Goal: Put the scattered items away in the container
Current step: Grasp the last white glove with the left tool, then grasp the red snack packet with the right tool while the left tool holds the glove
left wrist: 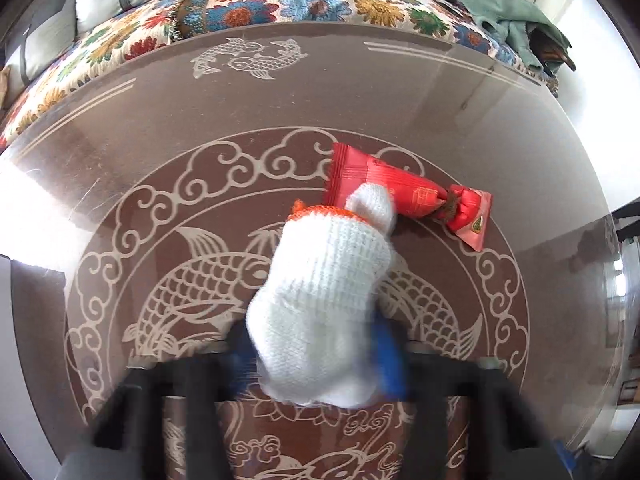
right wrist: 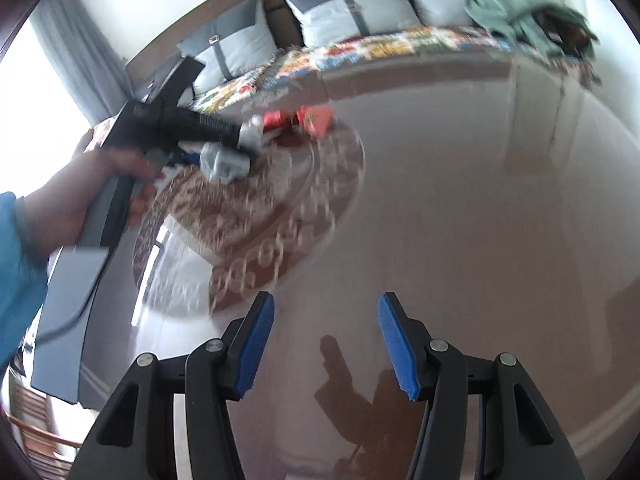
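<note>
White knit glove [left wrist: 320, 304] with orange cuff clamped in left tool [left wrist: 316, 360], red snack packet [left wrist: 404, 192] on surface [left wrist: 160, 128], right tool [right wrist: 326, 344] apart.

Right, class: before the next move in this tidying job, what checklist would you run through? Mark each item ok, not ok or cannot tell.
1. Left gripper grips the white glove: ok.
2. Right gripper open and empty: ok.
3. Container in sight: not ok, neither camera shows it.
4. Red snack packet tidied: not ok, it lies on the table.
5. Glove clear of the packet: cannot tell, its tip overlaps the packet in the left wrist view.
</note>
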`<state>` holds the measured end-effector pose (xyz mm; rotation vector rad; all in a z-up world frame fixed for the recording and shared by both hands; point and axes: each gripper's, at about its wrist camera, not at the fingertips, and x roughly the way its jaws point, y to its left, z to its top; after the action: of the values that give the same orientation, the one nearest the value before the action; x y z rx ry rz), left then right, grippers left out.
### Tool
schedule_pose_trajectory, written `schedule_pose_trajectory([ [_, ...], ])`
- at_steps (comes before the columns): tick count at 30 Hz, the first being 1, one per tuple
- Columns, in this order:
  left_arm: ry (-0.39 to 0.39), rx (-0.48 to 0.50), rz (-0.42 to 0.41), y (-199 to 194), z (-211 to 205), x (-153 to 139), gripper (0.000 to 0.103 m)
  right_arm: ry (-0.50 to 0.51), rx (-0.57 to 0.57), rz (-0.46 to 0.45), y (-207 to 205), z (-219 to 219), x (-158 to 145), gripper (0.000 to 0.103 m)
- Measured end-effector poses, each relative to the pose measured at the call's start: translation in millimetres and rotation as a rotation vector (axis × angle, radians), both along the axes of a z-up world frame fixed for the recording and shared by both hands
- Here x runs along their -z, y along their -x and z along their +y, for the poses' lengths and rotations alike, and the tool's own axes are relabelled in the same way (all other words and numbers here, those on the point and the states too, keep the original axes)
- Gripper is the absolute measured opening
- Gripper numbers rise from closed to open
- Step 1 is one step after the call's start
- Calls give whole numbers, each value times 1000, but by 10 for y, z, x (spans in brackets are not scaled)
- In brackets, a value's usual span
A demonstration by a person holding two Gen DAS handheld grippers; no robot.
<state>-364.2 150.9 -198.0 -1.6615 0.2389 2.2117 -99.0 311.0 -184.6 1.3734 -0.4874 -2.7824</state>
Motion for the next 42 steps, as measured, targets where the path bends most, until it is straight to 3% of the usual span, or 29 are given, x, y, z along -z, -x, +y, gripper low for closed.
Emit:
schedule_pose_trajectory([
  [4,-1,3,6,-10,-79,-21,34,-94,-119,80,645,99,-196,55],
  [8,-13,-14,-1,0,-225,-29,34,-132,-320,135,1468,95,-345,55],
  [13,-35,-28,-9,44,-351,-5,34,-300,-626,112,2208,-234,-363,55],
  [17,-50,-33,-15,58,-375,16,34,-333,-771,-16,2601,-415,-180,55],
  [23,-57,-42,-24,72,-373,32,34,-325,-731,-132,2962,-400,38,55],
  [25,-54,-42,-25,73,-362,33,35,-266,-710,-238,3073,-368,158,55],
  [27,-46,-39,-26,76,-343,32,35,-277,-707,-309,3116,-359,279,52],
  [29,-40,-40,-27,75,-329,31,36,-304,-715,-324,3091,-365,324,24],
  [35,-42,-38,-22,-138,-379,-2,34,-250,-658,-304,2797,-298,212,24],
  [42,-89,-27,29,-936,-537,-126,34,-112,-531,-242,1936,-239,67,24],
])
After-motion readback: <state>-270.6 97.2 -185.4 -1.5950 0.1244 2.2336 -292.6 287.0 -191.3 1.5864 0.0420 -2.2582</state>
